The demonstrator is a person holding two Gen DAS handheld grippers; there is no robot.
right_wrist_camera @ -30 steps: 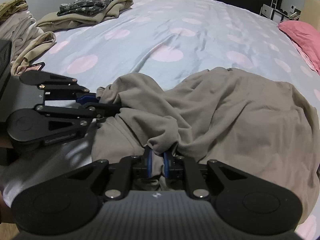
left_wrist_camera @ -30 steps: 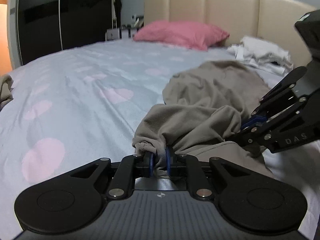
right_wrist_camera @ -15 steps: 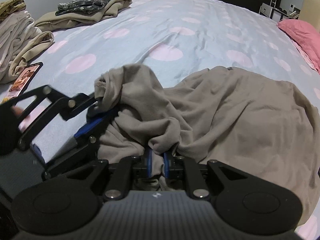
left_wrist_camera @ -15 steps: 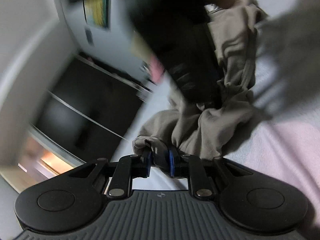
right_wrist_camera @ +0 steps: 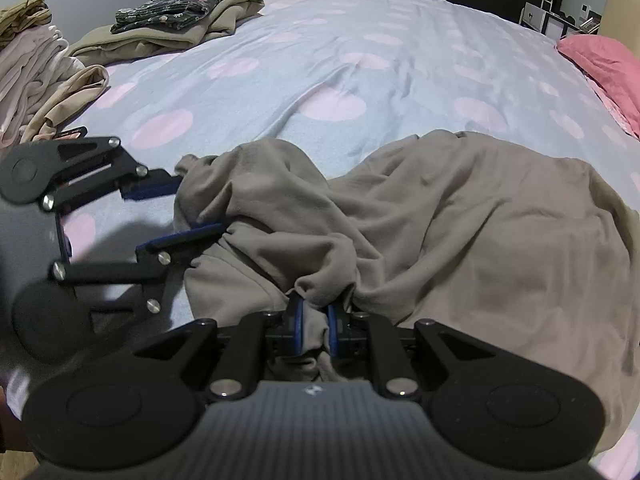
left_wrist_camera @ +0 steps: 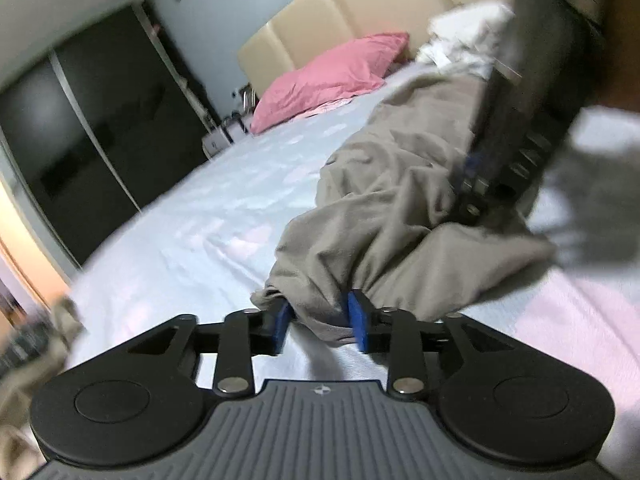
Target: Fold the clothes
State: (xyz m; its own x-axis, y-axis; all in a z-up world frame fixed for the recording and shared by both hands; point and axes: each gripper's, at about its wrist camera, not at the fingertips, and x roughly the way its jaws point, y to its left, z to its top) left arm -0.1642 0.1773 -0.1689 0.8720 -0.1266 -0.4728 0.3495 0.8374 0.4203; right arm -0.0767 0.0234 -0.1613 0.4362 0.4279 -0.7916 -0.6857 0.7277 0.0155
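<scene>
Pale blue bedding with pink dots (right_wrist_camera: 360, 52) covers the whole bed, and a pink pillow (left_wrist_camera: 332, 76) lies at the head end against a cream padded headboard (left_wrist_camera: 360, 8). Across the near side of the bed sprawls the garment I am working on, a taupe knit cloth (right_wrist_camera: 460, 220), rumpled and bunched, with its bulk running toward the pillow end.

My right tool (right_wrist_camera: 316, 328) is clamped tight on a gathered fold of that cloth near the bed's near edge. My left tool (left_wrist_camera: 320, 320) has just been opening: its blue pads (left_wrist_camera: 357, 320) now stand apart, with a loose bunch of the cloth lying between them but no longer pinched. The right-wrist view shows the same, the two left fingers spread on either side of the cloth's crumpled end.

By my reckoning this garment is barely begun. It has no clean crease, no squared outline, only heaped wrinkles, so it must be spread flat before any fold can be laid. Toward the far left corner of the bed sit a dark floral piece on an olive garment (right_wrist_camera: 176, 20) and a pale beige heap (right_wrist_camera: 36, 68) at the left edge; whether those count as finished I cannot tell. White clothes (left_wrist_camera: 464, 40) near the headboard look unsorted.
</scene>
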